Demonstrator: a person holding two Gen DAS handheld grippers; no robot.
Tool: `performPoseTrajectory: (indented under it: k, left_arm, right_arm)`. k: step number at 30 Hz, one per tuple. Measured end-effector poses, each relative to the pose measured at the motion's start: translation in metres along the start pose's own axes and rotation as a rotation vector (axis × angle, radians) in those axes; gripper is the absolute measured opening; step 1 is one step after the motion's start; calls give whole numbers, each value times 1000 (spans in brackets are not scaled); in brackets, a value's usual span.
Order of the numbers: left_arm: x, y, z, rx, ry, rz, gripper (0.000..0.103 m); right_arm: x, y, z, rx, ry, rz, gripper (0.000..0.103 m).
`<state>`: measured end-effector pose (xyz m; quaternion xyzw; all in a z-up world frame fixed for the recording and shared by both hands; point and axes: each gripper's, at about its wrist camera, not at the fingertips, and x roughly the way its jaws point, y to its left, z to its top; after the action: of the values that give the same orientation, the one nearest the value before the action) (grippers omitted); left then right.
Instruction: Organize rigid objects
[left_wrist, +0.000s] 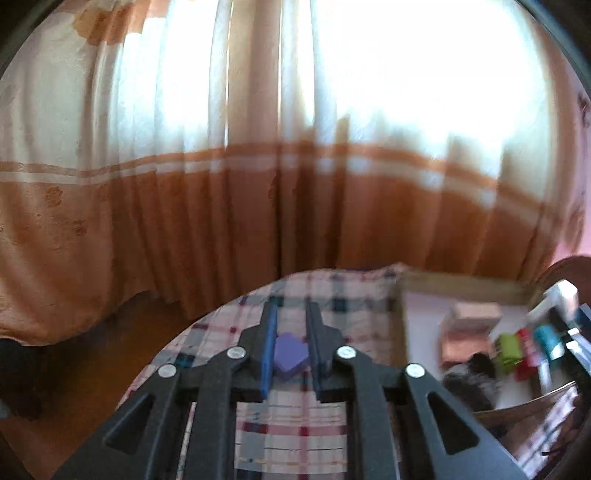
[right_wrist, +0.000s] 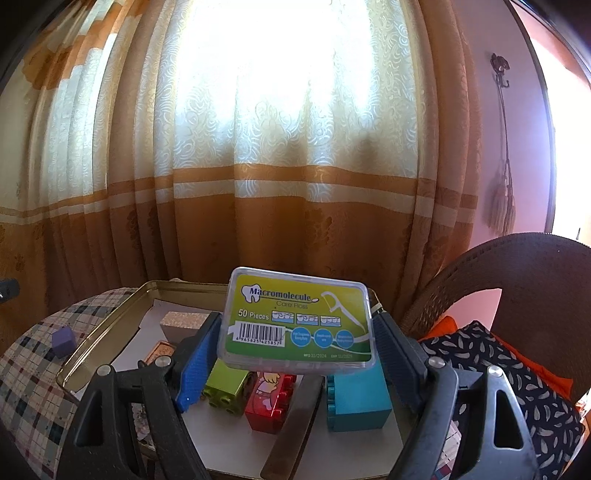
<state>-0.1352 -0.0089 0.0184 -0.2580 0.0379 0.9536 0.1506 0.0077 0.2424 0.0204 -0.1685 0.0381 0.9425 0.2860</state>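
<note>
two grippers are at work, and you can take the tray (right_wrist: 107, 328) as the landmark. your right gripper (right_wrist: 295, 343) grasps the floss box (right_wrist: 299, 319) by its two short sides and holds it flat above the tray, over the green brick (right_wrist: 225, 384), red brick (right_wrist: 271, 400) and blue brick (right_wrist: 356, 400), which stand side by side, probably so it can go down level beside them. your left gripper (left_wrist: 291, 343) is outside the tray, to its left over the checked cloth (left_wrist: 295, 424). its jaws are released around the purple cube (left_wrist: 290, 354) on the cloth; contact i cannot tell, so i judge a grasp is prepared.
</note>
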Motion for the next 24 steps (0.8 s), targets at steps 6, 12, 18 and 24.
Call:
performPoseTrajectory:
  k: [6,12,18,24]
  left_arm:
    - [62,-3,-11,-80,223,40,48]
    - [106,-20,-15,-121,345,168,76]
    - [107,-6,-14,-237,347,227,44]
    - [67,-9,-13,-256,178,182,41]
  right_arm:
    - [3,2,-1,-9,14,6,83]
    - [6,-1,-3,4,28,8,83]
    - [9,-3,-3,17,47,14,83]
    - [8,-6,-2,24,30,9,83]
